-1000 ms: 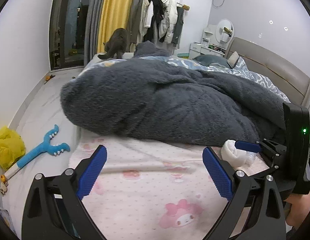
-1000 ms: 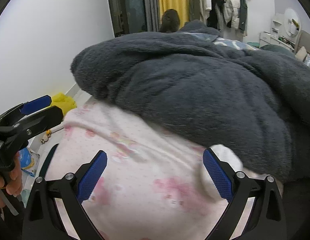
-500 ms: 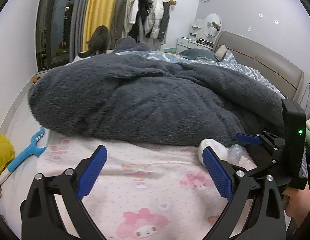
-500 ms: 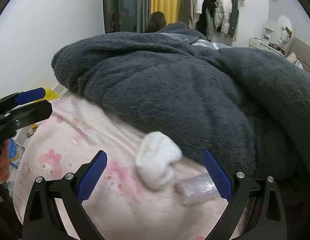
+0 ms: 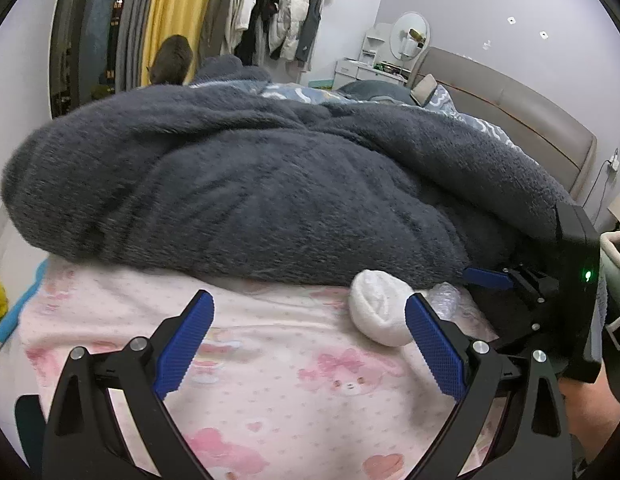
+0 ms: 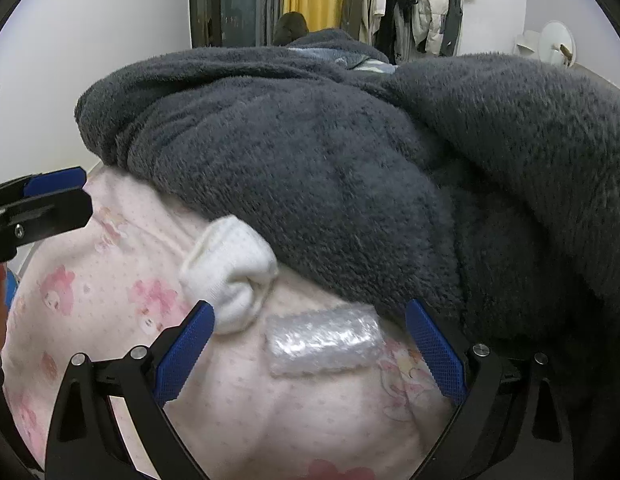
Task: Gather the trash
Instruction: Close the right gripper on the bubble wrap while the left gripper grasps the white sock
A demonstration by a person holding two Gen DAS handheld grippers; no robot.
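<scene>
Both tongs, left [image 5: 306, 334] & right [image 6: 308, 340], wide open w/ nothing held over pink bedsheet [image 6: 122, 304], grey blanket [image 6: 310, 168] behind.

Bed [image 5: 509, 108] against pale wall, yellow curtain [image 5: 178, 12] behind
</scene>
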